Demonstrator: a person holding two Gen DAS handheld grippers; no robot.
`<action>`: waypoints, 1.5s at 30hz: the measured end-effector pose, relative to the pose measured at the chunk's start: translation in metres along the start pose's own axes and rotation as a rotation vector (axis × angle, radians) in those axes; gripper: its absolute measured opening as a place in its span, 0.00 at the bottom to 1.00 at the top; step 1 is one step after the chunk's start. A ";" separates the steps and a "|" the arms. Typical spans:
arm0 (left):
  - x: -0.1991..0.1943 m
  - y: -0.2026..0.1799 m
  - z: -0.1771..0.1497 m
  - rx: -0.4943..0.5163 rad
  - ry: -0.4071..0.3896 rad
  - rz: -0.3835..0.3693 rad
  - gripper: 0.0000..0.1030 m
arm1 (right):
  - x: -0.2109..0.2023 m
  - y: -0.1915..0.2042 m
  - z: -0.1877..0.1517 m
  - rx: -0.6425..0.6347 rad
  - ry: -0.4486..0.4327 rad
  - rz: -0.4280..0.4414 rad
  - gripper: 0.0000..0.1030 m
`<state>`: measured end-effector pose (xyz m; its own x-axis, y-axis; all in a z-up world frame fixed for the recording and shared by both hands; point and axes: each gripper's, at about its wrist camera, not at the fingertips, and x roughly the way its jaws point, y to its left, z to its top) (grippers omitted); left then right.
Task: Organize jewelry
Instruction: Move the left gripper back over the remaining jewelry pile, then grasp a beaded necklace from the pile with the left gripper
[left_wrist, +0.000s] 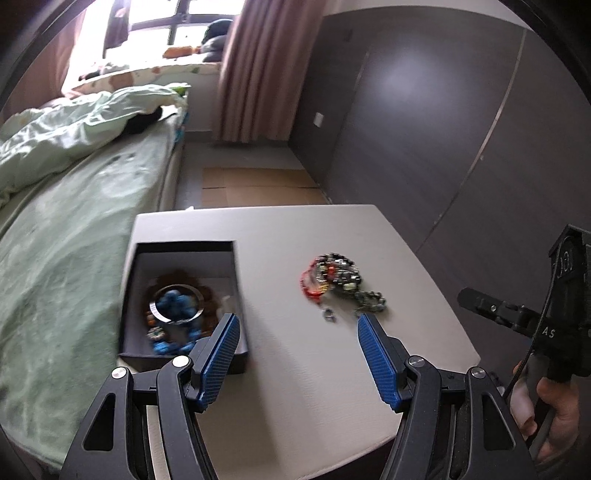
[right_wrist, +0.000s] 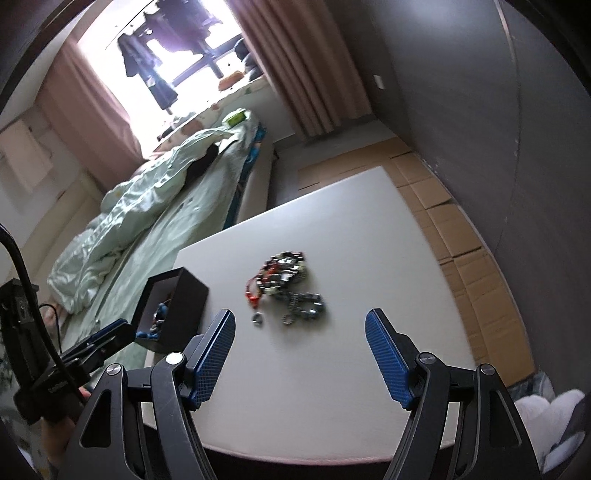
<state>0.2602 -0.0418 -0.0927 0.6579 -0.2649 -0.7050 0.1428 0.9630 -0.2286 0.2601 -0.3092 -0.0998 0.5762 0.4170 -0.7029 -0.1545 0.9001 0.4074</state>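
A pile of bracelets (left_wrist: 338, 282) lies loose near the middle of a white table (left_wrist: 295, 387), with a small ring (left_wrist: 328, 315) just beside it. A dark box (left_wrist: 184, 302) at the table's left edge, next to a bed (left_wrist: 55, 240), holds blue beads (left_wrist: 177, 304) and a silver bangle (left_wrist: 153, 308). The left gripper (left_wrist: 297, 323) and the right gripper (right_wrist: 300, 321) both hang above the tabletop, jaws spread and empty

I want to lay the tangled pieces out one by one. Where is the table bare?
The table is bare from the bead pile to its near edge, and beyond the pile to the far edge. The strip between pile and black box is narrow.
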 end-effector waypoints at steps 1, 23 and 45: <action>0.003 -0.004 0.001 0.007 0.002 -0.006 0.66 | -0.001 -0.003 -0.002 0.007 -0.001 -0.001 0.71; 0.120 -0.027 0.031 -0.016 0.180 -0.046 0.54 | 0.026 -0.045 -0.016 0.080 0.024 0.023 0.71; 0.102 -0.022 0.044 -0.052 0.145 -0.097 0.08 | 0.039 -0.051 -0.017 0.102 0.046 0.050 0.69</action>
<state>0.3570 -0.0878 -0.1304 0.5291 -0.3645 -0.7663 0.1599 0.9297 -0.3318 0.2765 -0.3363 -0.1578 0.5318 0.4686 -0.7054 -0.0984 0.8615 0.4981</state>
